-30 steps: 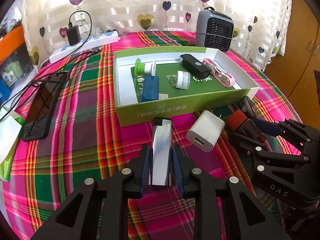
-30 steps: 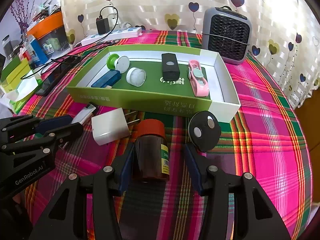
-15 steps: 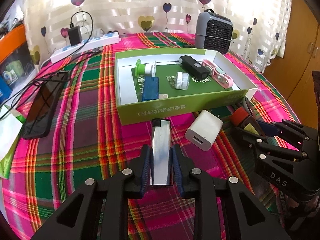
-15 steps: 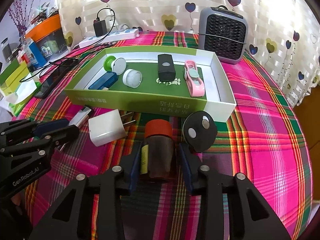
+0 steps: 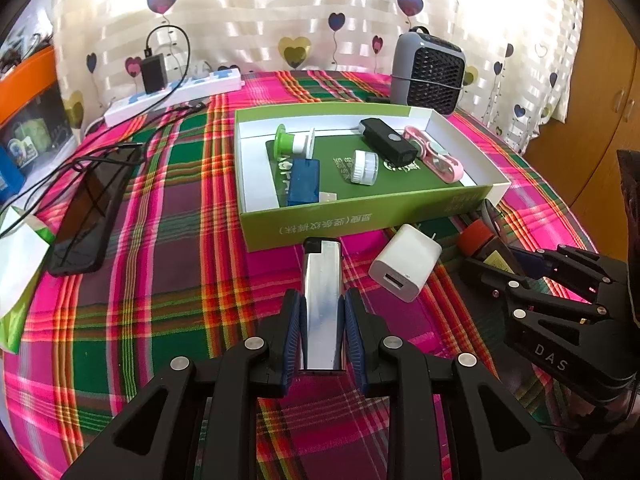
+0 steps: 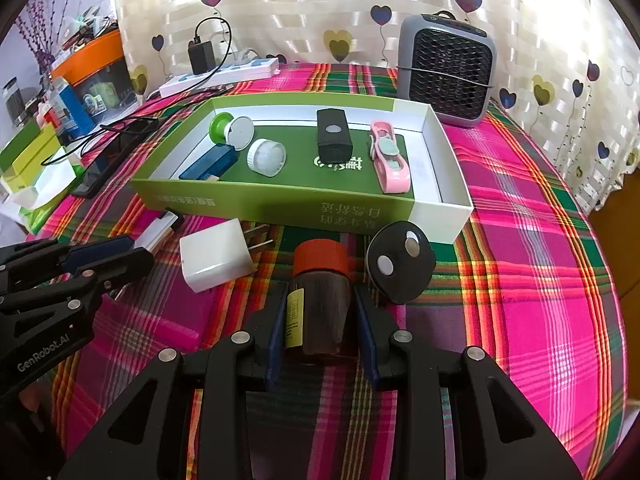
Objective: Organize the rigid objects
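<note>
Gleaming silver lighter [image 5: 323, 304] — black-capped

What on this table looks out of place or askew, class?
Four items lie outside the green box: the lighter in the left gripper, the brown bottle lying on its side between the closing right gripper, the white charger askew, and a black disc.
</note>
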